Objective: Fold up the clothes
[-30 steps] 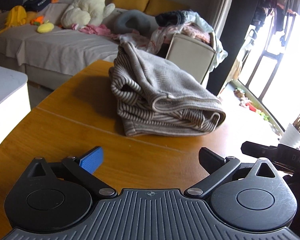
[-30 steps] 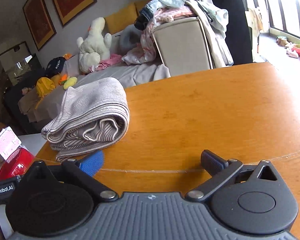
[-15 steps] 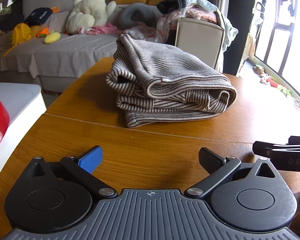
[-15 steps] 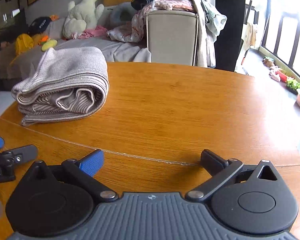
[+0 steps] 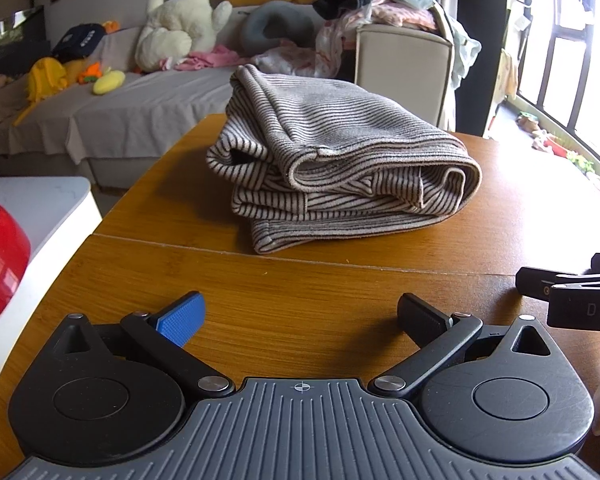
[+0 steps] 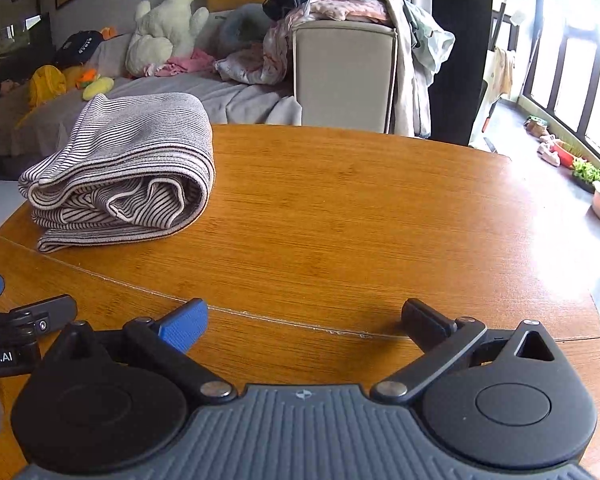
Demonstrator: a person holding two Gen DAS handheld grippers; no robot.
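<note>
Striped garment sits folded in chunky bundle on wooden table, straight ahead of left gripper and off to front-left of right gripper. Both grippers spread wide, empty, hovering low over tabletop, well short of cloth. Fabric looks soft, light knit, floppy — layers likely slide apart if grabbed by one ply. Best bet imo: pinch thick rolled edge facing the grippers, or bottom hem poking out near table seam — catches all layers.

Desk: one. Folded striped garment: one. Grippers: two, left and right, two fingers each.
</note>
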